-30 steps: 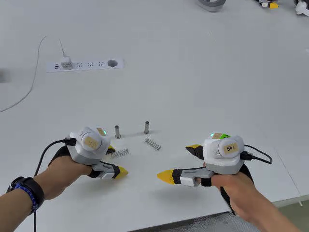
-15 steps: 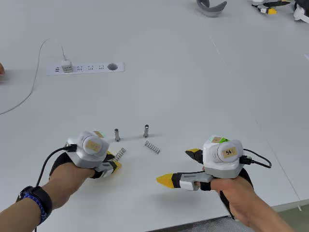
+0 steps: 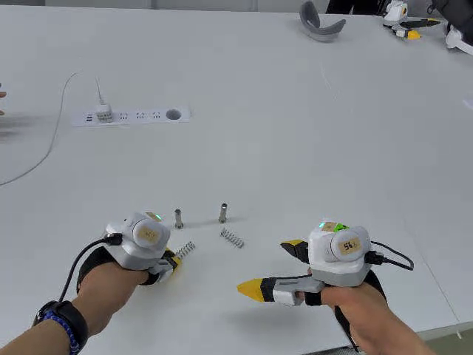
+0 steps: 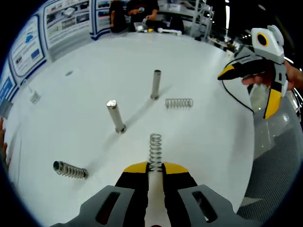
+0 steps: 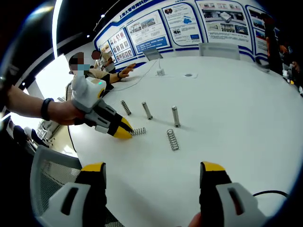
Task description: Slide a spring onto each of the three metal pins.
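While my left gripper (image 4: 149, 166) is clamping the first spring (image 4: 155, 149) by its near end, my right gripper (image 5: 152, 166) is hovering with jaws wide apart. Second spring (image 4: 69, 170) is lying at 9 o'clock, nearer pin (image 4: 115, 117) is standing at 11, third spring (image 4: 179, 102) at 1, far pin (image 4: 155, 84) at 12.

Two short silver metal pins stand upright side by side and apart: the left pin (image 3: 178, 218) and the right pin (image 3: 222, 213). Three thin steel coil springs are all off the pins. The right spring (image 3: 232, 237) lies flat on its side just near of the right pin. The held spring (image 3: 184, 250) is near of the left pin, with one end pinched between the closed jaws of the left gripper (image 4: 155, 166) and its free end pointing toward the pins. The left spring (image 4: 70, 170) lies flat, left of the left pin.
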A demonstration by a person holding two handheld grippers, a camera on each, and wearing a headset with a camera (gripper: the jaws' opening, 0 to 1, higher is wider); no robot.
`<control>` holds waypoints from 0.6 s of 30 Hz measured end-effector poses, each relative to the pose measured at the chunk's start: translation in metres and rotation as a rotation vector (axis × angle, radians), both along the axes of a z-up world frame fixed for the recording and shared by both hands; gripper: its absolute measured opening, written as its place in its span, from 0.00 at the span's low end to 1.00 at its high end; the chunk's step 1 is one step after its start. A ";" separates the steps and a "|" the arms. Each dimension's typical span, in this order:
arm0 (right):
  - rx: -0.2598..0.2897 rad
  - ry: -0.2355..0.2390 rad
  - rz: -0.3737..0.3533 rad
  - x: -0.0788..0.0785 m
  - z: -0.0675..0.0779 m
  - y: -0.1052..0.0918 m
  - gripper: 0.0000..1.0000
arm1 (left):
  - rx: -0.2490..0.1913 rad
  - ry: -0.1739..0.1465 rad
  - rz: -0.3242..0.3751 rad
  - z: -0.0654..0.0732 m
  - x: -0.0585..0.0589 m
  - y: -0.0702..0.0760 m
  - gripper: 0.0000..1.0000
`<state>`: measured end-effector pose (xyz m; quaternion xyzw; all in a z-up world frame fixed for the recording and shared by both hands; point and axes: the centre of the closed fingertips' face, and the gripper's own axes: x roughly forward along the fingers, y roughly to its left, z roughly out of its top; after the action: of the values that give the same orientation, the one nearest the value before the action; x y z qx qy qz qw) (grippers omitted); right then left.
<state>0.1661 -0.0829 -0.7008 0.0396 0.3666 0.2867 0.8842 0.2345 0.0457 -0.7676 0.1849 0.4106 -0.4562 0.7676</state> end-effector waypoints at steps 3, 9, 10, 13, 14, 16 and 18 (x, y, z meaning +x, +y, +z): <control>0.002 0.001 0.003 -0.001 0.000 0.001 0.82 | -0.006 0.021 0.023 0.001 -0.003 0.004 0.11; 0.009 0.006 0.008 -0.003 0.000 0.003 0.81 | -0.029 0.032 0.044 0.008 -0.011 0.007 0.11; 0.014 0.006 0.008 -0.003 0.000 0.004 0.81 | -0.033 0.030 0.044 0.010 -0.012 0.008 0.11; 0.019 0.005 0.008 -0.003 0.001 0.004 0.81 | -0.043 0.025 0.043 0.015 -0.015 0.009 0.11; 0.021 0.004 0.010 -0.002 0.002 0.005 0.81 | -0.046 0.022 0.042 0.017 -0.016 0.009 0.11; 0.022 0.002 0.016 -0.002 0.004 0.006 0.81 | -0.054 0.016 0.039 0.021 -0.018 0.009 0.11; 0.020 0.000 0.022 -0.001 0.004 0.007 0.80 | -0.060 0.010 0.034 0.024 -0.019 0.009 0.11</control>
<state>0.1650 -0.0760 -0.6966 0.0447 0.3643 0.2999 0.8806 0.2151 0.0549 -0.7435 0.1525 0.4036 -0.4560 0.7784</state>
